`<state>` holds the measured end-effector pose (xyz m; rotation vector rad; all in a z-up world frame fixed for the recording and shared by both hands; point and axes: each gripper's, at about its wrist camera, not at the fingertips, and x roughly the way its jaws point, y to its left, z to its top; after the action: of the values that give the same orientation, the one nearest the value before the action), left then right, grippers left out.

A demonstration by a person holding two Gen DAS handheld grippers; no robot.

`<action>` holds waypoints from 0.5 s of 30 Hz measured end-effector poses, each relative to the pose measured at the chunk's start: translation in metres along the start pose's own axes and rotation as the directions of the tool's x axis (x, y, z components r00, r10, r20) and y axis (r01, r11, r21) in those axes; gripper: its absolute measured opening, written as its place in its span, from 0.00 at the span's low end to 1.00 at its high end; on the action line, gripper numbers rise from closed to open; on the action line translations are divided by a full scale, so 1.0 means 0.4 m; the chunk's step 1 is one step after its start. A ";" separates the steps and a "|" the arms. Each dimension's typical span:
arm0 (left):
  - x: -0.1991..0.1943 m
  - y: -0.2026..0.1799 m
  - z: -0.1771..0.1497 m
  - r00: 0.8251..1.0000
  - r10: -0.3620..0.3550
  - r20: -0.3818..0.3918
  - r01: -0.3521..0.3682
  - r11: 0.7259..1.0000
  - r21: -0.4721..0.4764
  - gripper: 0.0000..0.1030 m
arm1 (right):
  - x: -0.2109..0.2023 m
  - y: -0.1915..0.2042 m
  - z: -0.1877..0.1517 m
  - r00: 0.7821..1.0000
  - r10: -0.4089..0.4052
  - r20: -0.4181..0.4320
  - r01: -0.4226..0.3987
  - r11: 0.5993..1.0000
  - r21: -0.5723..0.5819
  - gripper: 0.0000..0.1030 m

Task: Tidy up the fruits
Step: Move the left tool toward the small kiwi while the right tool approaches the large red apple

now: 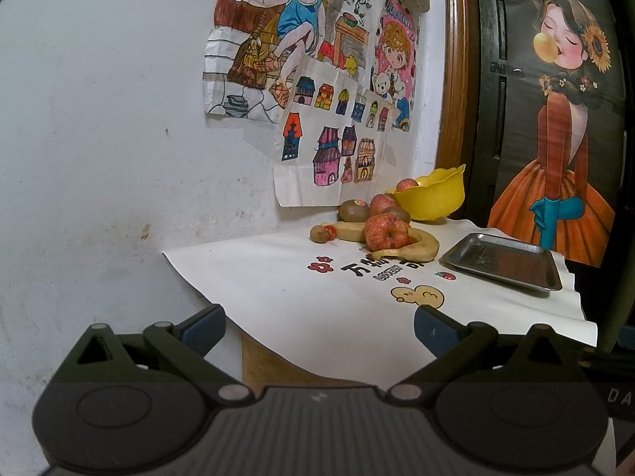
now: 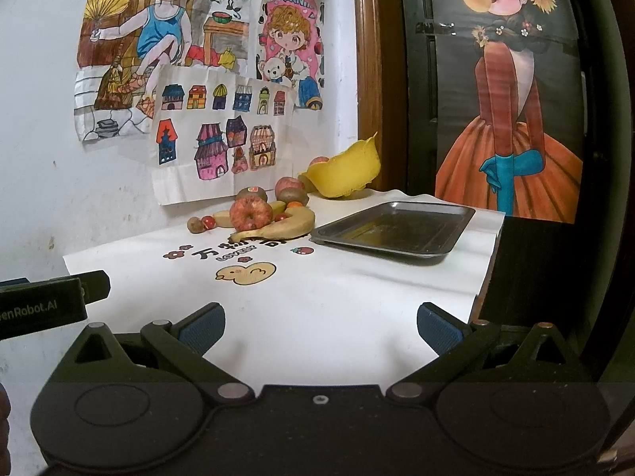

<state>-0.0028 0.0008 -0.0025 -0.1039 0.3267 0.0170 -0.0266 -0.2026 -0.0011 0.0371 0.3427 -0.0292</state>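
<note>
A heap of fruit lies at the back of the white-covered table by the wall: a red apple (image 1: 386, 231) (image 2: 250, 214) resting on a banana (image 1: 416, 249) (image 2: 283, 227), kiwis (image 1: 353, 210) (image 2: 251, 194), another apple (image 1: 381, 202) and small red fruits (image 2: 208, 221). A yellow bowl (image 1: 432, 195) (image 2: 344, 174) stands behind them with an apple (image 1: 405, 184) inside. A bare metal tray (image 1: 504, 260) (image 2: 393, 228) sits to the right. My left gripper (image 1: 319, 329) and right gripper (image 2: 320, 327) are both open, holding nothing, well short of the fruit near the table's front edge.
Children's drawings (image 1: 333, 142) (image 2: 222, 135) hang on the wall behind the fruit. A dark cabinet with a painted figure (image 1: 555, 119) (image 2: 512, 111) stands right of the table. The table cloth (image 2: 317, 289) carries printed cartoons. The left gripper's body (image 2: 43, 309) enters at the right wrist view's left edge.
</note>
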 end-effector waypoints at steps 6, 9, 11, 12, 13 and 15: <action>-0.004 0.022 -0.011 1.000 0.005 -0.002 -0.005 1.000 0.014 1.00 | 0.000 -0.006 -0.005 1.000 0.020 -0.007 -0.020 1.000 0.000 0.99; -0.001 0.027 -0.002 1.000 0.010 0.000 -0.010 0.999 0.042 1.00 | -0.002 -0.011 0.000 0.999 0.052 -0.007 -0.052 0.999 -0.012 0.99; 0.002 0.030 0.009 1.000 0.013 0.013 -0.014 0.997 0.074 1.00 | -0.008 -0.018 0.008 0.997 0.080 0.008 -0.080 0.996 -0.032 0.99; 0.006 0.032 0.017 1.000 0.013 0.020 -0.014 0.996 0.089 1.00 | -0.012 -0.023 0.017 0.995 0.102 0.021 -0.101 0.994 -0.042 0.99; 0.013 0.033 0.031 1.000 0.009 0.024 -0.011 0.995 0.103 1.00 | -0.016 -0.029 0.027 0.991 0.126 0.035 -0.125 0.991 -0.050 0.99; 0.025 0.044 0.052 0.999 -0.009 0.031 0.005 0.994 0.112 1.00 | -0.020 -0.043 0.053 0.982 0.182 0.052 -0.178 0.981 -0.077 0.99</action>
<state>0.0127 0.0206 0.0121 0.0061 0.2957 -0.0064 -0.0276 -0.2205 0.0211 -0.0046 0.2797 0.1615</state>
